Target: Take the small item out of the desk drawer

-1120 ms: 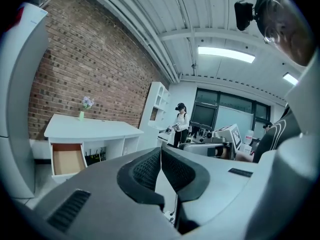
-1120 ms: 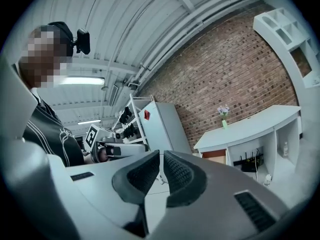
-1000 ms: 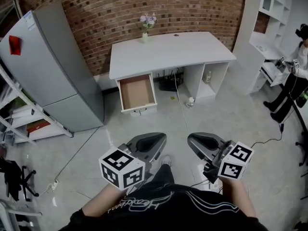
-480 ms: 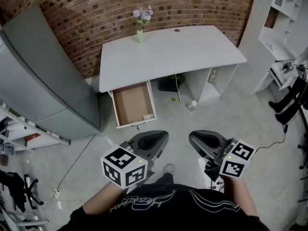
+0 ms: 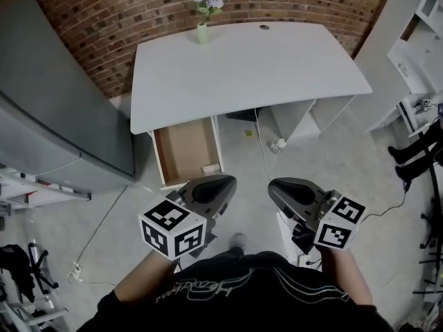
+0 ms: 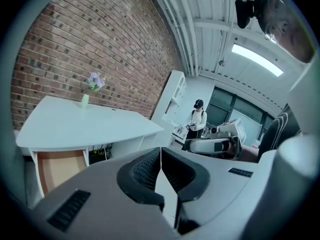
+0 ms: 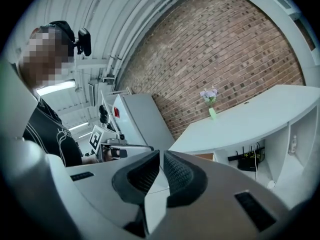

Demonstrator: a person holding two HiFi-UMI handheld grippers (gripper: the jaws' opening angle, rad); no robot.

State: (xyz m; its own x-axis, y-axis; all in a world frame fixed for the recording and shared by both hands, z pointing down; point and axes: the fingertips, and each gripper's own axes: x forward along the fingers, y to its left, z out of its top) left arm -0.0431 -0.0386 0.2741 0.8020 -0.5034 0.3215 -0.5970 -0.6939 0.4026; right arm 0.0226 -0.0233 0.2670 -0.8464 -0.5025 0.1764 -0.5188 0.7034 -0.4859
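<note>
The white desk stands against the brick wall, with its left drawer pulled open. A small pale item lies in the drawer's near right corner. My left gripper hangs shut and empty just short of the drawer's front edge. My right gripper is beside it, over the floor, also shut with nothing in it. In the left gripper view the pads meet at the left gripper, with the desk and drawer beyond. The right gripper view shows the right gripper and the desk.
A vase of flowers stands at the desk's back edge. A grey refrigerator flanks the desk on the left, white shelving on the right. A bottle and cables lie under the desk. Another person stands to the right.
The desk and open drawer have come closer and lower in the head view, and the small item in the drawer now shows. Both grippers keep the same shut stance.
</note>
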